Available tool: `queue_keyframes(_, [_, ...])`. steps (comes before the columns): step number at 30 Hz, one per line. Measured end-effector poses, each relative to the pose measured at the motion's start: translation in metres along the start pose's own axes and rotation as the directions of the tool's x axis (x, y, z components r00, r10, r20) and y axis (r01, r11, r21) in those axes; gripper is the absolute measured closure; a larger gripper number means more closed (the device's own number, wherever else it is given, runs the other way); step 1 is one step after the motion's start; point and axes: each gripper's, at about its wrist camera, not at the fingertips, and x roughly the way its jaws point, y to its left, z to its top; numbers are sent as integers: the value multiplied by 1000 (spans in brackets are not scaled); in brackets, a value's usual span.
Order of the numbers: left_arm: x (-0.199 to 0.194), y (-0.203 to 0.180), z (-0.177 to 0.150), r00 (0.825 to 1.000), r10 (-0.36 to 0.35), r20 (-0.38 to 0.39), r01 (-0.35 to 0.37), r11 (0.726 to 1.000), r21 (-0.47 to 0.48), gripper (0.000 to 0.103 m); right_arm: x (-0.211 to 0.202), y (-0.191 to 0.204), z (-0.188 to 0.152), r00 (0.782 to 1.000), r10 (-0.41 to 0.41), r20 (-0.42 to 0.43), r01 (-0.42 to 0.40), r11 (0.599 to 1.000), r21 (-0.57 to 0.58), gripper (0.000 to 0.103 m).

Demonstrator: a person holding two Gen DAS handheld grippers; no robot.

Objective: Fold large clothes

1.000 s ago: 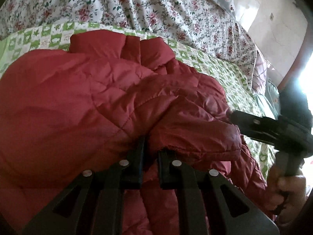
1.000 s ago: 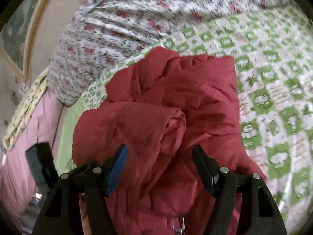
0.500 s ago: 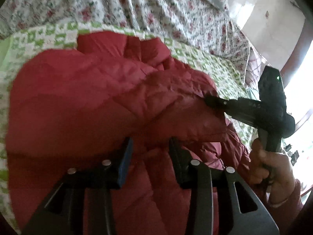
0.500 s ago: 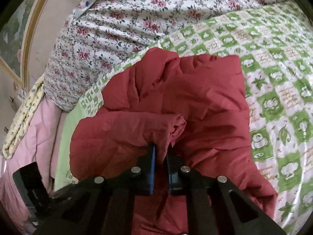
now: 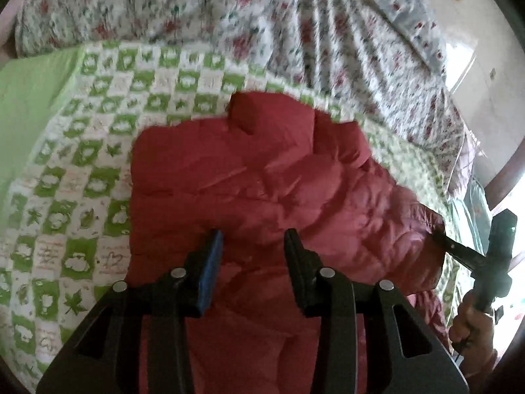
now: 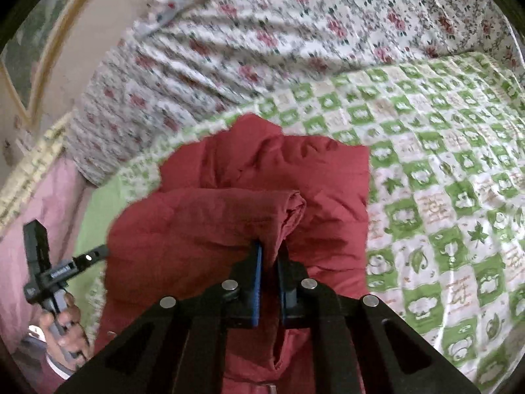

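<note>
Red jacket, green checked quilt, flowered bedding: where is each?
Red jacket (image 5: 262, 180): left wrist view, quilted top.
Green checked quilt (image 6: 459, 170): right wrist view, bare part right of jacket.
Flowered bedding (image 6: 295, 32): right wrist view, gathered folds.

My left hand-held gripper (image 5: 252, 262) is matte black plastic: two angular arms with triangular cut-outs, each carrying a pair of round silver screw heads. Its left finger wears a blue pad (image 5: 210, 272) on the inner face; the right finger's pad looks black. My right hand-held gripper (image 6: 269, 264) has the same build, with black arms, four silver screw heads and a blue pad (image 6: 257, 282) on the left finger. Seen from the opposite camera, each unit has a black pistol-style body with an upright block on top; one shows a small green light, the other a white label I can't read. My right hand (image 5: 472, 321) and left hand (image 6: 64, 331) show bare skin.
</note>
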Motion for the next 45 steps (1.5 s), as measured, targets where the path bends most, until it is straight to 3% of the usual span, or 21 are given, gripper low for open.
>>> queue_keyframes(4, [27,10,-15,998,23,-64,-22,1000,16,67,20,-5,-11,998,-44,-53,43,999,-23,93])
queue_keyframes(7, [32,8,-21,997,45,-58,-42,998,42,67,13,-3,-11,997,-67,-34,66,998,-18,84])
queue_keyframes(11, [32,7,-23,997,53,-55,-50,998,48,67,-23,20,-6,984,-129,120,136,989,-59,82])
queue_keyframes(13, [33,6,-23,997,64,-50,-61,997,54,67,-30,36,-4,984,-99,149,114,989,-99,77])
queue_keyframes(16, [33,5,-24,996,79,-48,-75,995,66,67,-10,61,-3,996,-45,73,57,983,-174,73])
queue_keyframes(22, [16,-3,-22,996,84,-37,-79,989,127,66,54,50,-22,987,-141,-81,122,971,-206,73])
queue_keyframes(26, [-8,-6,-16,998,54,15,-56,990,128,66,63,38,-27,987,-135,-82,117,975,-191,73])
queue_keyframes(29, [9,7,-14,992,120,-40,-116,989,95,67,63,39,-29,986,-150,-76,132,969,-207,73])
queue_keyframes(31, [23,20,-18,991,109,-75,-104,992,68,66,61,39,-29,987,-142,-75,125,971,-202,73])
queue_keyframes(38, [27,27,-23,993,101,-67,-97,994,59,66,30,46,-27,993,-115,-24,109,978,-179,73])
queue_keyframes(41, [27,29,-25,993,94,-64,-91,994,58,66,45,31,-32,983,-166,-74,152,975,-165,76])
queue_keyframes(45, [24,29,-27,993,97,-62,-93,994,51,66,56,17,-35,987,-135,-86,124,984,-128,77])
